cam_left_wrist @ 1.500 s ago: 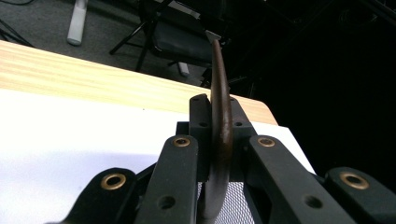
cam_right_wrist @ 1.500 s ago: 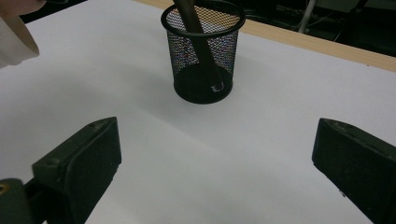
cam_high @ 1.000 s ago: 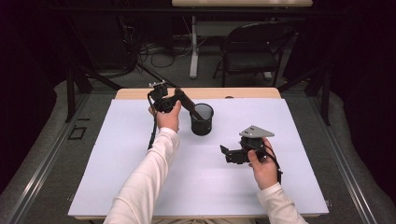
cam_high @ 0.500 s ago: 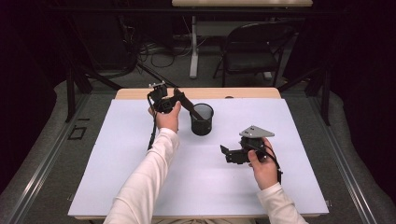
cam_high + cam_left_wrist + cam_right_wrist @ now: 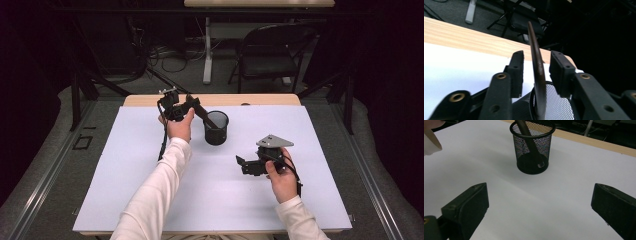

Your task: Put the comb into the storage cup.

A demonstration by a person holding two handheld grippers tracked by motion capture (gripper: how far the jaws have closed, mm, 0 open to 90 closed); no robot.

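Note:
A black mesh cup (image 5: 216,129) (image 5: 559,105) (image 5: 532,152) stands upright on the white mat toward the back. A dark flat utensil (image 5: 209,120) (image 5: 537,67) (image 5: 529,140) leans inside it, its handle rising out to the left. My left gripper (image 5: 197,105) (image 5: 536,56) hovers at the cup's rim, and its jaws have just been opening. The utensil's handle stands between the pads (image 5: 517,67) with a gap on each side. My right gripper (image 5: 241,165) (image 5: 540,188) rests low over the mat, front right of the cup, open wide with nothing between its jaws.
The white mat (image 5: 125,190) covers the wooden table, whose far edge (image 5: 260,100) shows behind the cup. A black chair (image 5: 270,55) and cables stand on the floor beyond the table. The person's white sleeve (image 5: 155,200) crosses the mat's left middle.

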